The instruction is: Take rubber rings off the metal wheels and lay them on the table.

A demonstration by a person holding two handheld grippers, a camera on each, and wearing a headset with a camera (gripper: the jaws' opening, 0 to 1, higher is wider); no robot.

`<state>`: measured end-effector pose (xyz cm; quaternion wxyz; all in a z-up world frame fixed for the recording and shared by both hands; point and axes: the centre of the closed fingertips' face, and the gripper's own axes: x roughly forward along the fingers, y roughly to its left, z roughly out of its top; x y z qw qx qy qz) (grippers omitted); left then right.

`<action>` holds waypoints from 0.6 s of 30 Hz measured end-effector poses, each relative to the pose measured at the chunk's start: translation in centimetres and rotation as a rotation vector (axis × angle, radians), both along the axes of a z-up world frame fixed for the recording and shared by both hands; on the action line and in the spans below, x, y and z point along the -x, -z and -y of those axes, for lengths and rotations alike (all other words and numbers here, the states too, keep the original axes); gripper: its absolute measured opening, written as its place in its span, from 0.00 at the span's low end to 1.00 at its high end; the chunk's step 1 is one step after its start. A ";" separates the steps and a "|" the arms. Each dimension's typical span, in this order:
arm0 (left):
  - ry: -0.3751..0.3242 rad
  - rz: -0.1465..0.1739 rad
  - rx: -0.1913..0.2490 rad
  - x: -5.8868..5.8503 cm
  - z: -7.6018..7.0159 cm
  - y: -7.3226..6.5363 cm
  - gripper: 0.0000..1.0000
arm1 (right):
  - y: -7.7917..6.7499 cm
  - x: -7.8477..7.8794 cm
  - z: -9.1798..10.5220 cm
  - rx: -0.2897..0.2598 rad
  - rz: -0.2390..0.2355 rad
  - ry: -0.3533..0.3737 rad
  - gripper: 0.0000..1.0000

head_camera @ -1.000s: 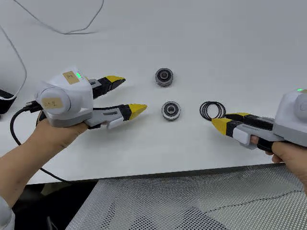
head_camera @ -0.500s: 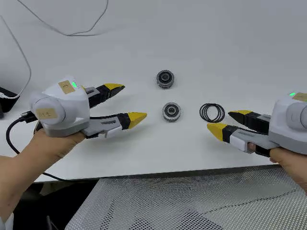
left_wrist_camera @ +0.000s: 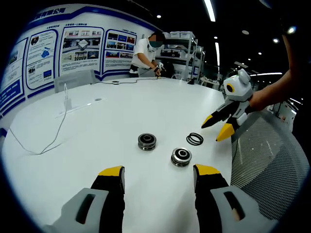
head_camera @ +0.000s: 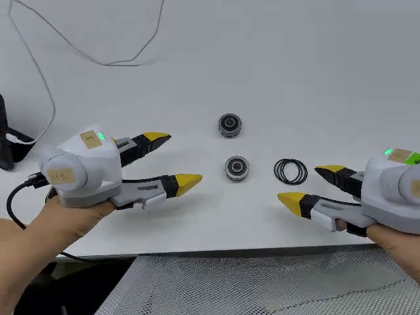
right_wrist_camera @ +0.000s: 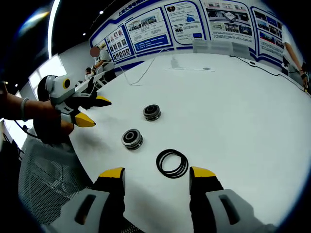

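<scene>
Two metal wheels lie on the white table: the nearer wheel (head_camera: 236, 167) (left_wrist_camera: 181, 157) (right_wrist_camera: 132, 138) and the farther wheel (head_camera: 230, 125) (left_wrist_camera: 147, 141) (right_wrist_camera: 152, 112). A small stack of black rubber rings (head_camera: 290, 171) (left_wrist_camera: 195, 139) (right_wrist_camera: 172, 162) rests flat on the table to the right of the nearer wheel. My left gripper (head_camera: 172, 161) (left_wrist_camera: 159, 174) is open, left of the wheels, with nothing between its yellow tips. My right gripper (head_camera: 310, 186) (right_wrist_camera: 155, 174) is open too, its tips just short of the rings.
A thin grey cable (head_camera: 98, 56) loops across the far side of the table. A dark object (head_camera: 6, 141) sits at the left edge. The table's front edge (head_camera: 216, 251) runs just below the grippers, with a perforated metal surface (head_camera: 262, 289) below it. A person (left_wrist_camera: 146, 53) stands far off.
My right gripper opened and drew back from the rings, toward the front edge. The left gripper stayed open and barely moved. The camera tilted, shifting the whole picture down.
</scene>
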<state>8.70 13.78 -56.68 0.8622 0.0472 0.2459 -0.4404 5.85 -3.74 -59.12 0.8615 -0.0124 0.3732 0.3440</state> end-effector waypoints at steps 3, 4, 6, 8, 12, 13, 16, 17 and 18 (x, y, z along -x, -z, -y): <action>-0.003 0.002 0.003 0.5 0.0 -0.3 0.59 | -0.2 0.1 0.1 0.014 0.021 -0.020 0.56; -0.003 0.003 0.006 0.6 0.0 -0.4 0.60 | -0.3 0.1 0.1 0.016 0.023 -0.026 0.57; -0.005 0.008 0.006 0.8 -0.2 -0.5 0.60 | -0.6 0.2 0.0 0.018 0.036 -0.036 0.58; -0.008 0.010 0.009 1.1 -0.2 -0.8 0.61 | -0.8 0.4 -0.1 0.020 0.041 -0.052 0.59; -0.009 0.014 0.011 1.7 -0.5 -1.1 0.63 | -1.2 0.6 -0.5 0.031 0.064 -0.082 0.62; -0.009 0.016 0.012 1.9 -0.4 -1.3 0.63 | -1.3 0.7 -0.6 0.034 0.067 -0.089 0.63; -0.006 0.019 0.014 2.3 -0.5 -1.5 0.65 | -1.7 0.7 -0.8 0.039 0.084 -0.107 0.65; -0.007 0.020 0.015 2.4 -0.6 -1.6 0.66 | -1.7 0.7 -0.8 0.042 0.086 -0.110 0.66; -0.007 0.020 0.018 2.5 -0.7 -1.7 0.66 | -1.8 0.7 -0.8 0.049 0.091 -0.118 0.66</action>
